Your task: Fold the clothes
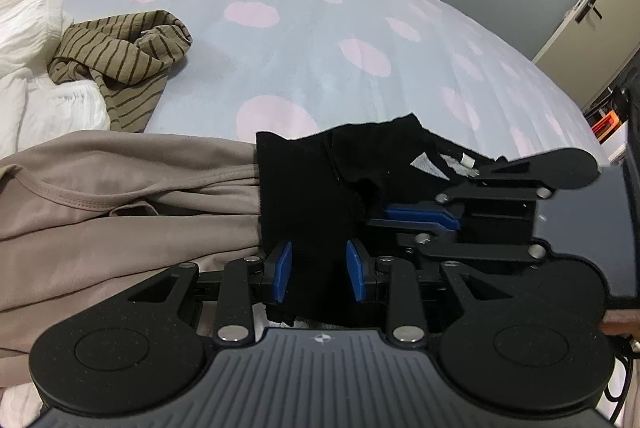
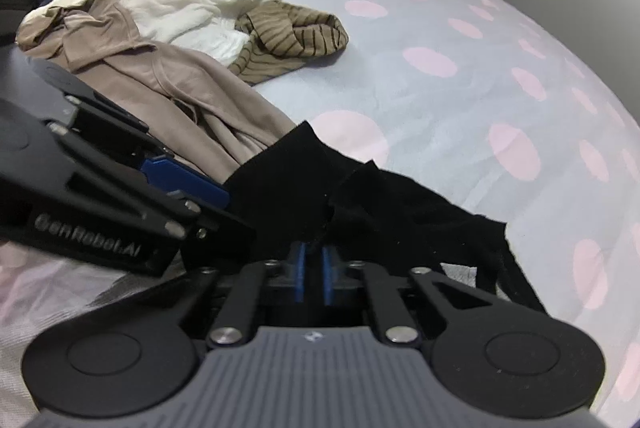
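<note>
A black garment (image 1: 312,188) lies at the near edge of the bed, bunched between both grippers; it also shows in the right wrist view (image 2: 392,212). My left gripper (image 1: 320,270) is open, its blue pads on either side of the black cloth. My right gripper (image 2: 314,274) is shut on the black garment's edge, and it also shows from the side in the left wrist view (image 1: 420,216). The left gripper shows at the left of the right wrist view (image 2: 184,180).
A beige top (image 1: 120,196) lies left of the black garment. A brown striped top (image 1: 124,56) and white clothes (image 1: 28,40) are piled further back left. The bedsheet (image 1: 320,40) is pale blue with pink dots. A cupboard (image 1: 592,8) stands at right.
</note>
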Motion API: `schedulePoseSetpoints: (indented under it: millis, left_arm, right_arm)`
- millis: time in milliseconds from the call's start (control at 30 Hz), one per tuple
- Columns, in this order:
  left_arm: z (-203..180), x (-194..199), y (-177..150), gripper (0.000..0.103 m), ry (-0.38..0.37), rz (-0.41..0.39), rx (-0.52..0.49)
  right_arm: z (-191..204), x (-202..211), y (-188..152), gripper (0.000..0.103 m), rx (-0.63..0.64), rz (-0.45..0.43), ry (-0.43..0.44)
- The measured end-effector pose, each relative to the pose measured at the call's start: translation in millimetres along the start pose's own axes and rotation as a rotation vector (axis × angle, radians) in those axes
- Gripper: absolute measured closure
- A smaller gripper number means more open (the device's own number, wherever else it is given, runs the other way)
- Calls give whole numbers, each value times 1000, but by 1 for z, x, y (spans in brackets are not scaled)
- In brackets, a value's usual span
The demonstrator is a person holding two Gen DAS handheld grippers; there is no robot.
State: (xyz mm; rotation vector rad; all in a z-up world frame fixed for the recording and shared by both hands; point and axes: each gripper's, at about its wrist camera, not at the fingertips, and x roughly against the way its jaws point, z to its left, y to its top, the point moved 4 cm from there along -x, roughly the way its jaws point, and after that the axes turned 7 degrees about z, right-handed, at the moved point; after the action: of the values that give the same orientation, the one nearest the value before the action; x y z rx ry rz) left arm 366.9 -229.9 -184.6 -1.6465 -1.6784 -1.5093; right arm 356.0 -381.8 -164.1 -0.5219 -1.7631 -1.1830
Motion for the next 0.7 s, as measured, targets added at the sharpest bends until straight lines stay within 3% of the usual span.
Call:
schedulePoseSetpoints:
  millis: [167, 233, 267, 367, 533, 700]
  left_arm:
    - [7, 13, 6, 75, -73, -17, 75]
    - [8, 13, 6, 63, -116, -12, 101]
    - [8, 12, 5, 62, -129, -12, 112]
    - [9, 11, 3, 62, -123, -13, 117]
    - [7, 8, 3, 62, -174, -13, 126]
    - [-12, 0, -2, 62, -121, 2, 28]
  right_arm:
    - [16, 24, 0, 96, -17, -32, 59]
    - [24, 23, -1, 96, -24, -19, 66]
    - [27, 19, -3, 95, -26, -6, 62]
    - [31, 14, -10, 90, -74, 21, 61]
    - [29, 44, -51, 81, -183, 3, 38]
    - [20, 77, -114, 81, -285, 20, -84]
